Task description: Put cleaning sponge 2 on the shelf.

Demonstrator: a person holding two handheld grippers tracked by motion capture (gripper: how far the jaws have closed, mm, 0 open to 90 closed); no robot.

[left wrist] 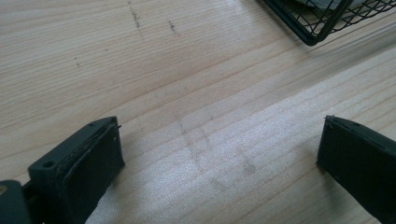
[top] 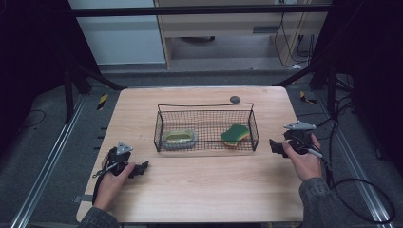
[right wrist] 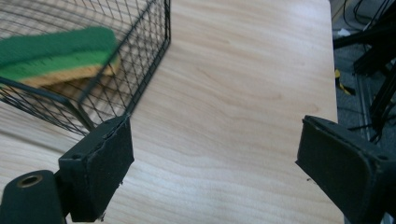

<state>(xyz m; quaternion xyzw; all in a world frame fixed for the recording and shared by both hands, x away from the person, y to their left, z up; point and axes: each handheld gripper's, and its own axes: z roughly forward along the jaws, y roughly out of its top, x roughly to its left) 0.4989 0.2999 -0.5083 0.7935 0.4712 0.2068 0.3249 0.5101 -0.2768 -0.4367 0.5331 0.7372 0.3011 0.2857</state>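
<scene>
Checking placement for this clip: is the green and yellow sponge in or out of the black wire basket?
In: the green and yellow sponge lies inside the black wire basket, at its right end.

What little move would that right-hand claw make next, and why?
Probably a short reach left, over the basket wall toward the sponge. The right gripper sits just outside the basket's right end with its jaws wide and nothing between them, and the sponge is the nearest thing inside.

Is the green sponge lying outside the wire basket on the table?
No, the green sponge lies inside the wire basket, at its right end, opposite a yellowish dish at the left end.
</scene>
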